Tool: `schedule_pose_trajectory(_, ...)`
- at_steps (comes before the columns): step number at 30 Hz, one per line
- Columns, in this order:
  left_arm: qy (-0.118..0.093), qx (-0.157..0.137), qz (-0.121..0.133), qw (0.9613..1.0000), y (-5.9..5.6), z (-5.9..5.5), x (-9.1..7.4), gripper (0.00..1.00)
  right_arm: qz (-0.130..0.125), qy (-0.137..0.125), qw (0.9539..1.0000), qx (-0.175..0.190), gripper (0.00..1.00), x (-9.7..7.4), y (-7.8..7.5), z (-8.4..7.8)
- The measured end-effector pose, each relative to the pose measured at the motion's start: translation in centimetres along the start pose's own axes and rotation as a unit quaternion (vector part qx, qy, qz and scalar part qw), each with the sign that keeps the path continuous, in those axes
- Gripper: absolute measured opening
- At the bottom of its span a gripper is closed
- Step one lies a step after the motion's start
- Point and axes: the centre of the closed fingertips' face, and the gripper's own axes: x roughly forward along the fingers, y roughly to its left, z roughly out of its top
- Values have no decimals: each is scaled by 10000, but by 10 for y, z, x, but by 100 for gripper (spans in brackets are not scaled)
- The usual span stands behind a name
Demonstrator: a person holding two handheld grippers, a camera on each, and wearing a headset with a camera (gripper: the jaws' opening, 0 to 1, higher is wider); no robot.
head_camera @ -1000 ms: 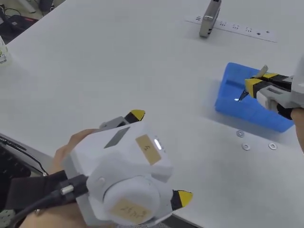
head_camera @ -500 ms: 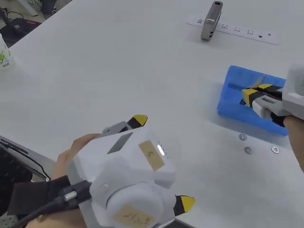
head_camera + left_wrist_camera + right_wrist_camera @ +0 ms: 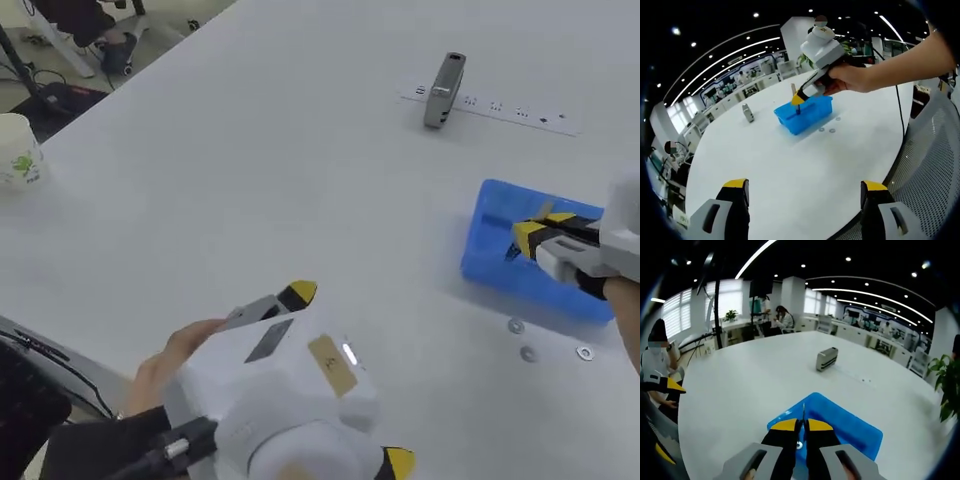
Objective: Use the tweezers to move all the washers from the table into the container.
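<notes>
My right gripper (image 3: 527, 240) is shut on a thin pair of metal tweezers (image 3: 803, 413), whose tip hangs over the left part of the blue container (image 3: 495, 268). From the left gripper view, that right gripper (image 3: 799, 100) sits above the same blue container (image 3: 812, 114). Three small washers (image 3: 516, 326) lie on the white table just in front of the container, and they appear again as washers (image 3: 832, 131) beside it. My left gripper (image 3: 349, 377) is open near the table's front edge, far from the container, with nothing between its fingertips (image 3: 735, 185).
A grey adapter (image 3: 445, 88) is plugged into a white power strip (image 3: 520, 112) at the back of the table. A paper cup (image 3: 18, 160) stands at the far left edge. Cables and chairs lie beyond the table's left side.
The head camera has shifted, so everything sits lower in the picture. The right gripper stays over the container with the tweezers, their tip now a little deeper over it. The washers have not moved.
</notes>
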Motion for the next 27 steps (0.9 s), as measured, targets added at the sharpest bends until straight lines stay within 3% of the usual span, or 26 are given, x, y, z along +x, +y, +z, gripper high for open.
schedule_pose_trajectory(5, -48, 22, -8, 10000, -1, 2, -1, 94, -38, -150, 9999, 27, 2, -15, 4, 12)
schedule_pose_trajectory(11, -60, 144, 10, 9999, -1, 2, -1, 93, -49, -203, 9996, -167, 2, -27, 0, 14)
schedule_pose_trajectory(17, -43, 153, 37, 9999, 0, 2, -1, 92, -98, -423, 9990, 89, 2, -51, -2, 24)
schedule_pose_trajectory(27, -68, 322, 70, 9994, -2, 4, -2, 90, -29, -431, 9991, 56, 2, -74, 6, 18)
